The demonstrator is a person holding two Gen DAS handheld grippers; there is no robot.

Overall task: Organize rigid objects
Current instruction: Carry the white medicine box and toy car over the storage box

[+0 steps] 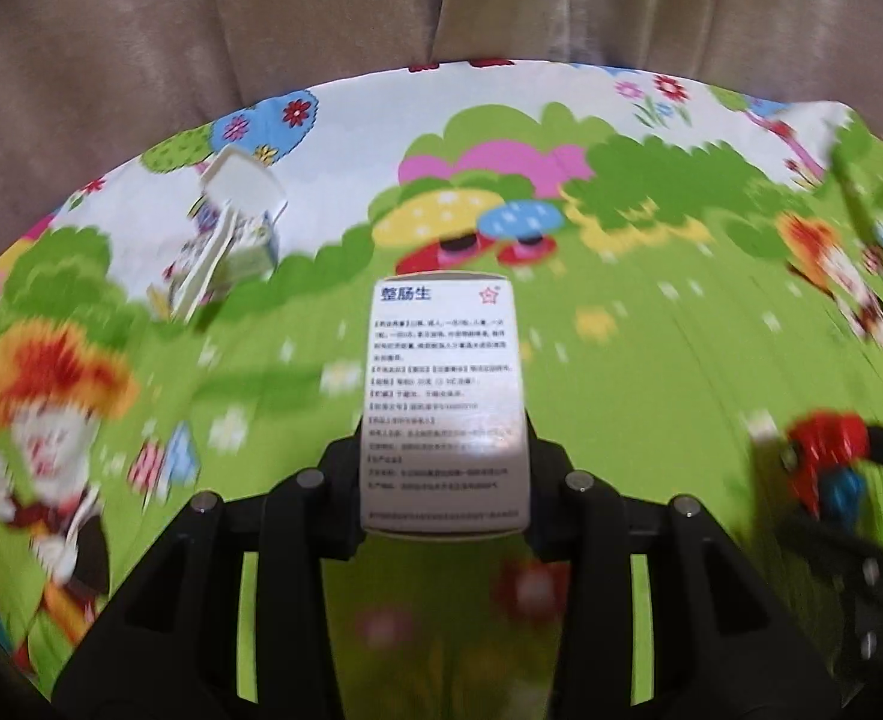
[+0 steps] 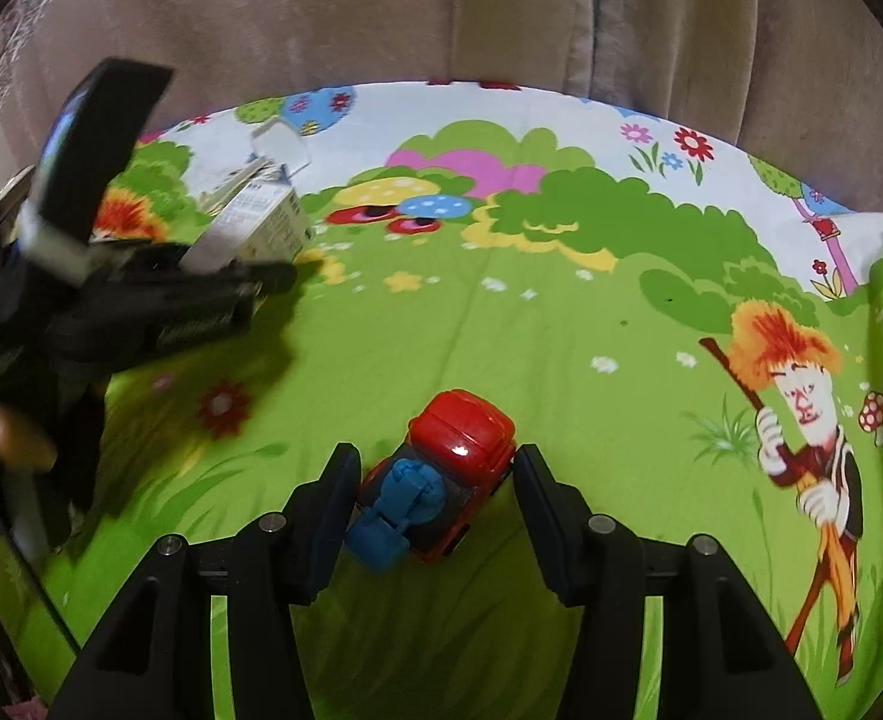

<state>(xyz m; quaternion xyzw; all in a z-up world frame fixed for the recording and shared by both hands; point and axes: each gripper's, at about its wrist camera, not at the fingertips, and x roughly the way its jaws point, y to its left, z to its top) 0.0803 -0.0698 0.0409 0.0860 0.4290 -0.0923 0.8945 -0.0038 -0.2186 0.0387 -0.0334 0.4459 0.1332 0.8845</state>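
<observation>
Your left gripper point(image 1: 444, 468) is closed on a white medicine box point(image 1: 446, 402), its two black pads pressed against the box's long sides, so the printed face stands up between them and points away from you over the sheet. Ahead and to the left of that gripper, well apart, a second box point(image 1: 225, 246) lies tilted with its end flap open. Low on the right of that view you can see the toy car point(image 1: 825, 462), blurred, with the other gripper's black frame around it. Your right gripper point(image 2: 435, 492) stands partly open around that red and blue toy car point(image 2: 441, 480): the right pad touches the red cab and the left pad sits against the blue part, but you cannot tell from this view whether the car is truly squeezed or lifted. Far to the left of the right gripper, the left one point(image 2: 159, 300) shows blurred with its white box point(image 2: 261, 222). Everything lies on a cartoon-printed sheet point(image 2: 561, 330) in bright green, and behind its far edge hangs a beige curtain point(image 2: 381, 12).
</observation>
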